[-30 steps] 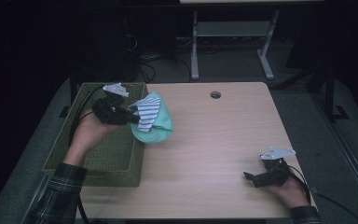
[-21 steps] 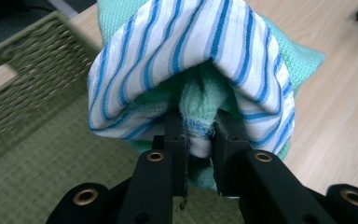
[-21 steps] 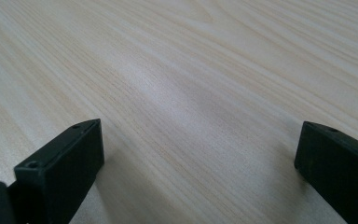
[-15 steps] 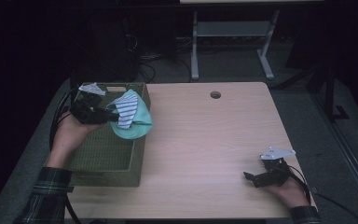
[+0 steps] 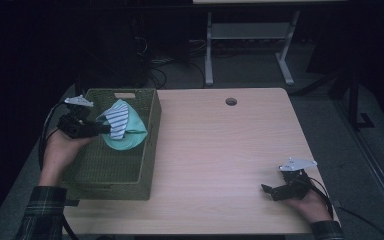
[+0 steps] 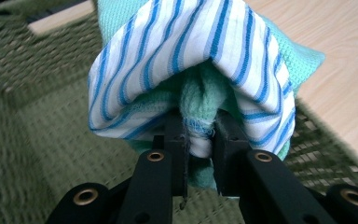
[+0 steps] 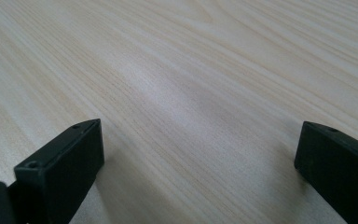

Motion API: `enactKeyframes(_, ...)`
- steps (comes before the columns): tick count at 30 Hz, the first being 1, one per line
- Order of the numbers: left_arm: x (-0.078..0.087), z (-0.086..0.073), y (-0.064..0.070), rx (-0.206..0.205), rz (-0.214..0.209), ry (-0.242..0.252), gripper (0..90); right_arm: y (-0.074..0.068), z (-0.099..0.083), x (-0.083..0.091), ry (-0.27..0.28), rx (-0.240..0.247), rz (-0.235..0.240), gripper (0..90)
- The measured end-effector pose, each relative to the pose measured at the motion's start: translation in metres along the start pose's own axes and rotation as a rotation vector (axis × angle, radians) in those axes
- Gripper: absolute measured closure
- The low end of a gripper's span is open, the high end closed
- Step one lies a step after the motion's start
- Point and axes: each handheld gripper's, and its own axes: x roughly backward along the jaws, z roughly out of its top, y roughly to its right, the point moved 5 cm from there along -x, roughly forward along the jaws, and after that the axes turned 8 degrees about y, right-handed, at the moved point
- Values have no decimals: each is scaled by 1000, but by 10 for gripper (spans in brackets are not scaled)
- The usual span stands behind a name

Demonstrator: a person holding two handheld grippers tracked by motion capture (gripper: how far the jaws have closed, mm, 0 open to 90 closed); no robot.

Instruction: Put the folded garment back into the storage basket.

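Left tool (image 5: 102, 129): the jaws are pinched on a bundle of two cloths, a green cloth (image 5: 130, 137) and a blue-striped white cloth (image 5: 116, 120). In the left gripper view the bunched green cloth (image 6: 200, 100) sits between the two black jaws, and the striped cloth (image 6: 182, 51) folds over it just ahead of the jaw tips. The bundle hangs directly ahead of the tool, above the inside of the woven green basket (image 5: 105, 172). The basket floor lies below and behind the bundle; the basket's right wall (image 6: 326, 149) runs just beyond the cloth on the far side from the tool. Whether the bundle touches the basket floor cannot be told.

Right tool (image 5: 270, 190): the jaws are spread wide apart with nothing between them. In the right gripper view the right tool (image 7: 200, 154) lies low over bare tabletop (image 7: 191, 70), which stretches ahead of both jaws. This tool is well apart from the basket and the bundle, near the tabletop (image 5: 220, 150) edge on the person's side.
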Motion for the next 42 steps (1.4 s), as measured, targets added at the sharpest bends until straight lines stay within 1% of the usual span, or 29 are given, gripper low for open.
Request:
enactKeyframes(5, -6, -12, -11, 18, 29, -28, 775, 0, 0, 0, 0, 0, 0, 10)
enactKeyframes(7, -8, -15, -12, 24, 34, -29, 775, 0, 0, 0, 0, 0, 0, 10)
enactKeyframes(20, -37, -44, -20, 59, 33, -85, 773, 0, 0, 0, 0, 0, 0, 10)
enactKeyframes(25, -48, -55, -21, 66, 35, -112, 773, 0, 0, 0, 0, 0, 0, 10)
enactKeyframes(28, -55, -61, -21, 78, 26, -124, 773, 0, 0, 0, -1, -1, -1, 10)
enactKeyframes(31, -60, -67, -22, 76, 23, -145, 773, 0, 0, 0, -1, -2, -2, 10)
enactKeyframes(32, -62, -68, -22, 81, 20, -149, 772, 0, 0, 0, 0, 0, -1, 10)
enactKeyframes(33, -63, -70, -22, 73, 19, -162, 772, 0, 0, 0, 0, 1, -1, 10)
enactKeyframes(35, -65, -71, -22, 75, 24, -171, 770, 0, 0, 0, 1, 2, -1, 10)
enactKeyframes(37, -66, -73, -23, 77, 20, -187, 767, 0, 0, 0, 0, 0, 0, 10)
enactKeyframes(38, -67, -74, -22, 87, 19, -186, 766, 0, 0, 0, 0, 0, 0, 10)
enactKeyframes(39, -68, -74, -23, 86, 20, -190, 764, 0, 0, 0, 1, 1, 0, 10)
enactKeyframes(42, -68, -75, -24, 80, 32, -207, 749, 0, 0, 0, 0, 0, 0, 10)
